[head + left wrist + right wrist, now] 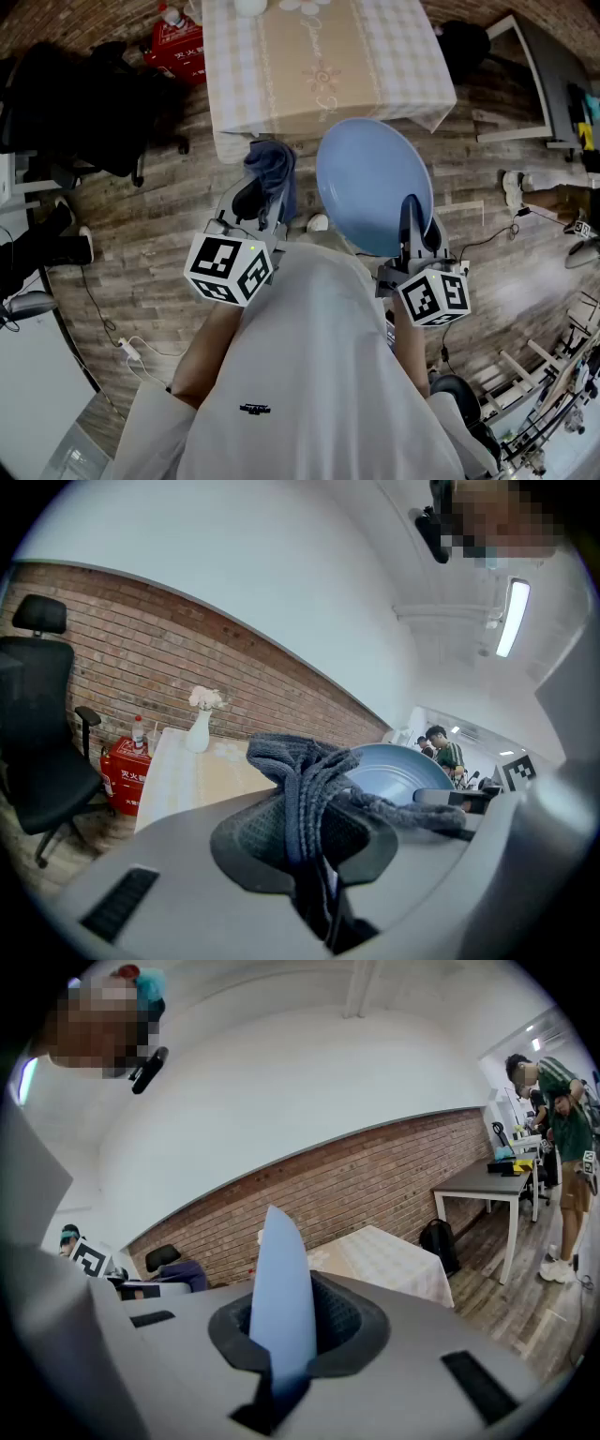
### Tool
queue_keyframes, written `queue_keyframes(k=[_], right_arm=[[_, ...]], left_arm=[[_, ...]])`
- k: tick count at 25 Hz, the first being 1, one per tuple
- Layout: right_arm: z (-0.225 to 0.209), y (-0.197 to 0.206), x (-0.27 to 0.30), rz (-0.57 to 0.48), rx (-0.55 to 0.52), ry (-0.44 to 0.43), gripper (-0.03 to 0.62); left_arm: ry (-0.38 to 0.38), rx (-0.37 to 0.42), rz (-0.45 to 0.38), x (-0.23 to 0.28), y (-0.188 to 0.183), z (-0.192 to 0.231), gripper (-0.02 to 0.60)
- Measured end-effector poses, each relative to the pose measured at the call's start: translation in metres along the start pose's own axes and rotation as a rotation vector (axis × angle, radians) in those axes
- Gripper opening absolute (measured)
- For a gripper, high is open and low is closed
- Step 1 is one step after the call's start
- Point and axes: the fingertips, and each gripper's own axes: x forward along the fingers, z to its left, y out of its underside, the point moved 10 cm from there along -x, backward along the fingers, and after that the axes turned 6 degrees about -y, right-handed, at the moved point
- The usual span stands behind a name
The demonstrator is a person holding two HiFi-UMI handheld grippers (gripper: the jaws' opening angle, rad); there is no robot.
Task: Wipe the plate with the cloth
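Head view: your right gripper (413, 225) clamps blue plate (370, 178) by rim, plate upright beyond jaws. Your left gripper (261, 199) pinches dark cloth (273, 167) beside plate, seemingly apart. Press cloth flat on plate face; hold rim firmly.

We see a narrow gap between the cloth (272, 171) and the plate (373, 183), with bare floor (155, 230) to our left. The table (319, 56) blocks the way ahead. A chair (84, 108) and a red box (176, 47) crowd the far left, and a desk (561, 75) stands on the right.
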Motion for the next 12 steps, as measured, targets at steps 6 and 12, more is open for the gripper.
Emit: queue_keyframes(k=[6, 12], right_arm=[[-0.033, -0.014, -0.036, -0.018, 0.025, 0.016, 0.060], [-0.061, -0.019, -0.059, -0.073, 0.080, 0.007, 0.060]], left_arm=[[-0.034, -0.003, 0.000, -0.005, 0.005, -0.037, 0.061], [-0.061, 0.008, 0.003, -0.002, 0.010, -0.057, 0.061]])
